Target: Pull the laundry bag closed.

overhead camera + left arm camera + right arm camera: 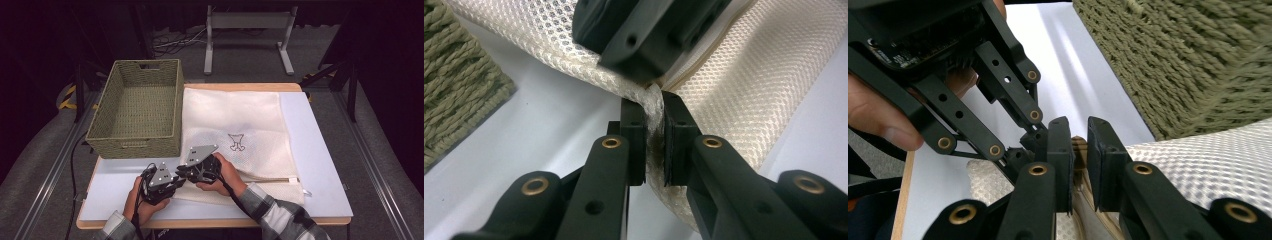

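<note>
At the near left corner of the cream mesh laundry bag, the left gripper has its black jaws pressed together on a pinch of the netting, the fabric bunched between the pads. Just beside it, the right gripper has its jaws narrowed onto the bag's edge, where a tan zipper band sits in the slim gap; they have just been closing, and the pads look to be gripping it. Both tools meet tip to tip in the high view, each held in a hand with a plaid sleeve behind the right one. The bag lies flat on a pale blue-white tabletop with a wooden rim. An olive woven rectangular basket stands just left of the bag, touching its edge. Beyond the table, dark carpet, cables and a grey metal stand fill the dim room.
</note>
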`<move>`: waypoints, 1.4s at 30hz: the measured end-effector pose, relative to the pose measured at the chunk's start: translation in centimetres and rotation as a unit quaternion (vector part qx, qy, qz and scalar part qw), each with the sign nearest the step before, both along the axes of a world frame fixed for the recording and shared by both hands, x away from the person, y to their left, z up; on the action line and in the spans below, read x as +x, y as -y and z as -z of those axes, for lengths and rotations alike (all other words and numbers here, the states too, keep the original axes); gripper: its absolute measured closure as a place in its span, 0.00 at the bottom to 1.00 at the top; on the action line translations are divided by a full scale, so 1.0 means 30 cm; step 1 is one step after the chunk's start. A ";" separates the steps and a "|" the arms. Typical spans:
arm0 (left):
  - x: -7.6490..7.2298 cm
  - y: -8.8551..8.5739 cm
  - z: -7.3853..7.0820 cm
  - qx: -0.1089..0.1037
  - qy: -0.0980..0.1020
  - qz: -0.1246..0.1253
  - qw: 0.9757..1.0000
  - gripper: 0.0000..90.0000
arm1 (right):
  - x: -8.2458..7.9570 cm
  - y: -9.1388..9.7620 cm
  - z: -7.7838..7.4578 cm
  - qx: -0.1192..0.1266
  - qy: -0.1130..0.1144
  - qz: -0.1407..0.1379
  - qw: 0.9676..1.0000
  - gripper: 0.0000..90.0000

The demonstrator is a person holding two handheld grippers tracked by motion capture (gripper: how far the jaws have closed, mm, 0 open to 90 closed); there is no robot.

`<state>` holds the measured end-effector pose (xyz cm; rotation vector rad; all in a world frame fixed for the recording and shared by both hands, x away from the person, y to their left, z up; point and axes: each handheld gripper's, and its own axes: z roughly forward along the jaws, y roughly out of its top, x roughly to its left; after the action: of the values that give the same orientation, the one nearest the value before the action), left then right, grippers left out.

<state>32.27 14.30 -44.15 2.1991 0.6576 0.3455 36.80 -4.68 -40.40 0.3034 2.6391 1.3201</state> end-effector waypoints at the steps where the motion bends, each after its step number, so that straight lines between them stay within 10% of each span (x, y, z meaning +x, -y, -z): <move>1: 0.000 0.000 0.000 0.000 0.000 -0.001 1.000 0.92 | 0.000 0.006 -0.002 0.002 -0.001 0.001 1.000 0.90; 42: 0.006 -0.014 -0.010 -0.013 -0.005 -0.001 1.000 0.89 | -0.005 0.053 0.058 -0.060 0.004 -0.012 0.998 0.91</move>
<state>32.44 14.72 -43.86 2.1766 0.6663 0.3264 36.65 -6.26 -42.13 0.2500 2.7105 1.1601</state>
